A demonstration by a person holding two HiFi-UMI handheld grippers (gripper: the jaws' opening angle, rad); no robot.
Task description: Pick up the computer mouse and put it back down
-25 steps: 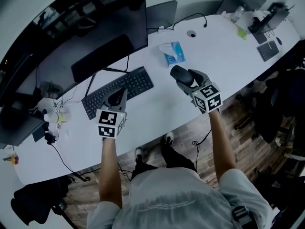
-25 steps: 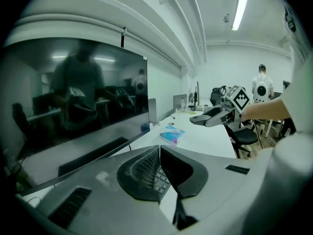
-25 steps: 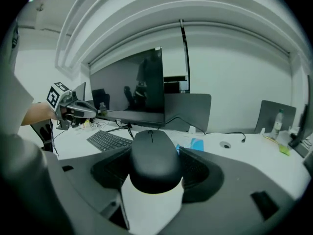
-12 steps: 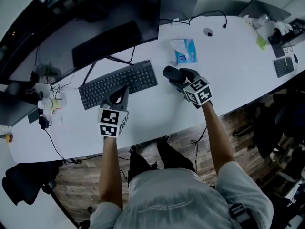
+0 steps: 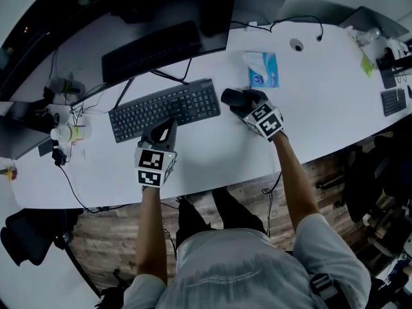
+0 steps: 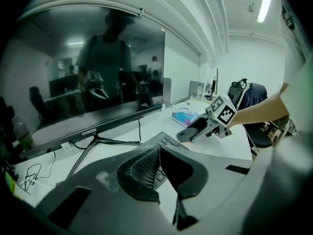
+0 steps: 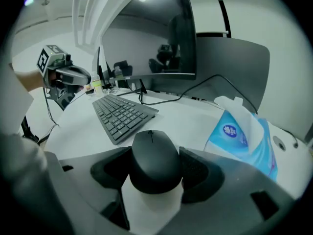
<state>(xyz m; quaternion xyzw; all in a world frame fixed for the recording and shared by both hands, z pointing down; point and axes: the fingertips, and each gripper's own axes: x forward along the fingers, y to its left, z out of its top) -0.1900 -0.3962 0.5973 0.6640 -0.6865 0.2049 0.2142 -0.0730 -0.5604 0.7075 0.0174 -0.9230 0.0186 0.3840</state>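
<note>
While your right gripper (image 5: 235,99) reaches over the white desk (image 5: 212,153), its two jaws are clamped on the black computer mouse (image 7: 155,163), one pad pressed to each side. In the right gripper view the mouse fills the gap between the pads, its scroll wheel pointing away from you. Its underside is hidden, so you cannot tell whether it rests on the desk or hangs just above it. In the head view the mouse is only a dark shape at the gripper's tip. It sits just beside the right end of the black keyboard (image 5: 166,108) and near a blue tissue pack (image 5: 262,69) lying farther back.

Your left gripper (image 5: 166,129) has its jaws pressed together with nothing between them. From above, its tip overlaps the keyboard's front edge; whether it touches the keys cannot be made out. The two grippers are well apart.

Behind the keyboard stands a dark monitor (image 5: 161,18), its top cut off by the frame edge. Loose cables (image 5: 71,124) clutter the desk's left end, and the small items at the far right end are too small to name.
</note>
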